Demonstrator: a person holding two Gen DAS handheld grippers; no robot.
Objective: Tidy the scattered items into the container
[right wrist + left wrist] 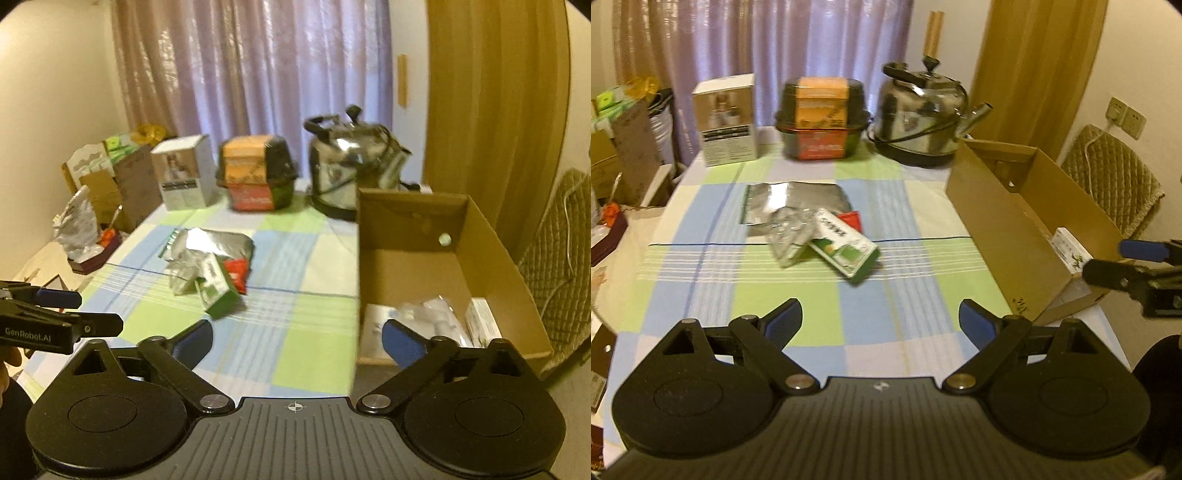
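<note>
A small heap lies mid-table: a green and white carton (846,247) (218,291), a silver foil pouch (798,201) (218,242), a crumpled clear wrapper (788,234) (183,275) and a red packet (851,219) (236,273). An open cardboard box (1015,221) (487,240) stands on the right, holding a white pack (480,321) and clear bags (428,314). My left gripper (881,319) (98,310) hovers open in front of the heap with nothing in it. My right gripper (297,338) (1104,260) is open and empty near the box's front corner.
Along the far table edge stand a white box (726,120), a black and orange container (822,118) and a steel kettle (923,118). Cardboard boxes and clutter (624,155) crowd the left side. A quilted chair (1115,177) sits behind the box.
</note>
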